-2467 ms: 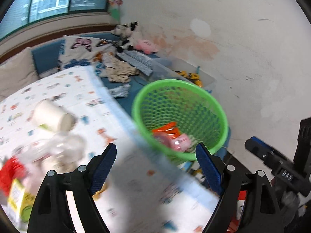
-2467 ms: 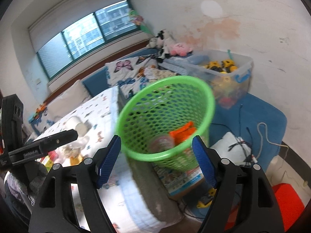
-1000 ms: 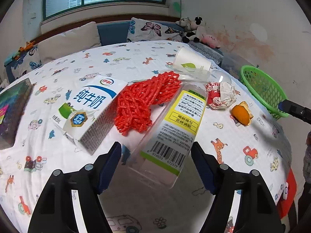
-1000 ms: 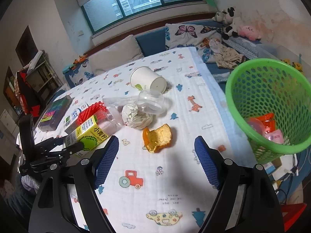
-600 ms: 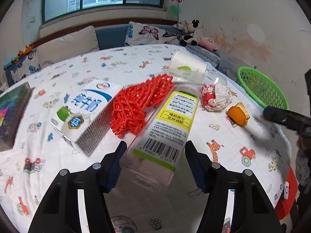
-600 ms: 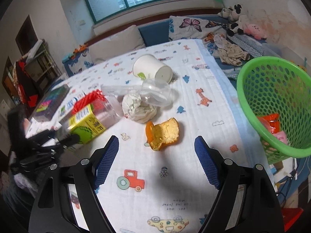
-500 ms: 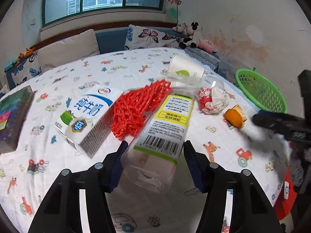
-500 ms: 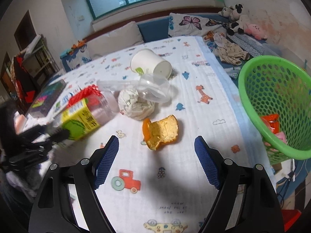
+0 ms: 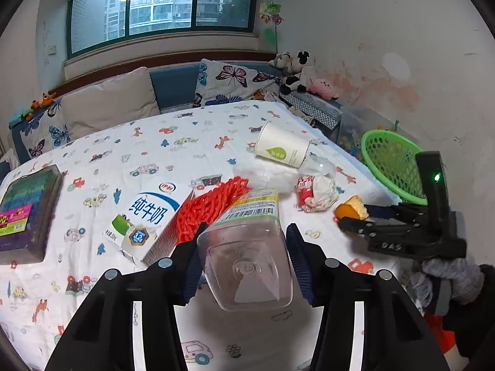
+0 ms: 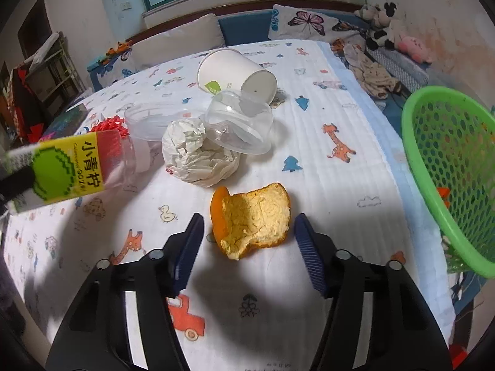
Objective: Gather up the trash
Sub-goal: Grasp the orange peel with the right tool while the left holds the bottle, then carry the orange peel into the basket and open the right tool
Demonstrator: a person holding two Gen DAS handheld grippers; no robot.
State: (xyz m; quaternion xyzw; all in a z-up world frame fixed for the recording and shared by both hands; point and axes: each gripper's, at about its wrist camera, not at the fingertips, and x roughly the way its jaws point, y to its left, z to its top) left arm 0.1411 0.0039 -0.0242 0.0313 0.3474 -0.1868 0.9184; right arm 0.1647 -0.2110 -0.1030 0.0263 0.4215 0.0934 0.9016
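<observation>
- Daylight enters through the window (image 9: 161, 9) at the back; the room is evenly bright, though somewhat cool and flat.
- Both fisheye views bend straight lines strongly at the edges, and black vignette fills the corners.
- In the right wrist view, a soft dark shadow lies on the printed cloth (image 10: 309, 167) under and between the fingers of the right claw (image 10: 249, 241).
- The plastic bottle (image 10: 71, 167) at that view's left edge is smeared by motion blur.
- The middle of the left wrist view is sharp; the barcode on the bottle (image 9: 247, 247) is crisp.
- The window glass looks slightly overexposed.
</observation>
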